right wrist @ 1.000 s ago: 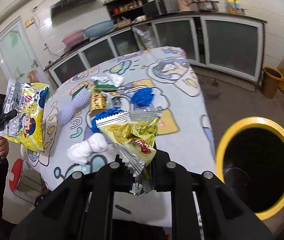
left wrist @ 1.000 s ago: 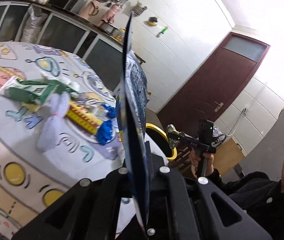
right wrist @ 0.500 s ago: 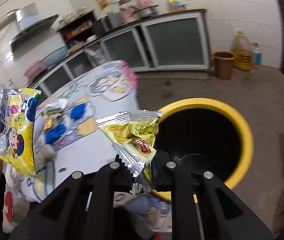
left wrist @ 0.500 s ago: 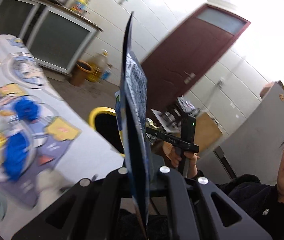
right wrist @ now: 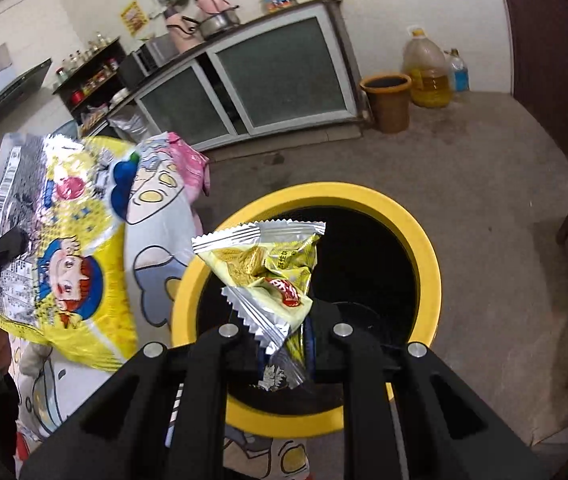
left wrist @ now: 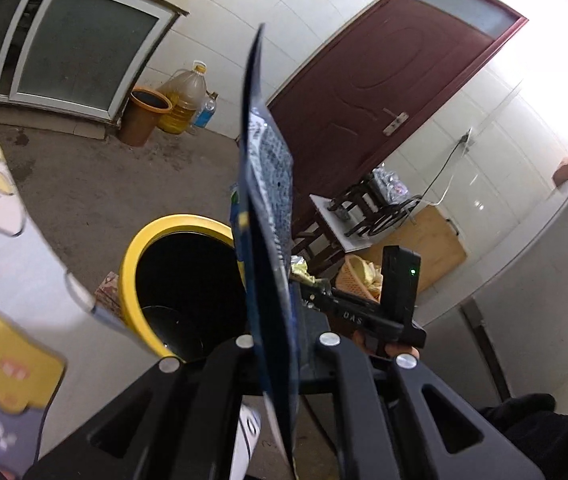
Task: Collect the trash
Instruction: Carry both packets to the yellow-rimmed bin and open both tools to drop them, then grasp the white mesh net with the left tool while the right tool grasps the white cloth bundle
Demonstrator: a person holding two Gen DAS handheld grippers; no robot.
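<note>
My left gripper (left wrist: 284, 344) is shut on a large snack bag (left wrist: 270, 216), seen edge-on and standing upright in the left wrist view. From the right wrist view the same yellow cartoon bag (right wrist: 64, 248) hangs at the left, beside the table. My right gripper (right wrist: 284, 332) is shut on a small yellow-and-silver wrapper (right wrist: 268, 272), held over the open mouth of the yellow-rimmed trash bin (right wrist: 427, 256). The bin (left wrist: 132, 256) stands on the floor beside the table, below and left of the big bag. The other gripper (left wrist: 363, 316) shows at the right of the left wrist view.
The table's cartoon cloth (left wrist: 16, 280) fills the left side. A brown bucket (right wrist: 387, 100) and oil jug (right wrist: 427, 76) stand by the glass-door cabinets (right wrist: 280, 76). A dark red door (left wrist: 375, 92), wooden stools (left wrist: 367, 216) and a grey cabinet (left wrist: 539, 280) lie to the right.
Both grippers swung away from the table toward the bin, each keeping its hold. The wrapper now hangs over the bin's mouth, and the big bag has come close beside the bin.
</note>
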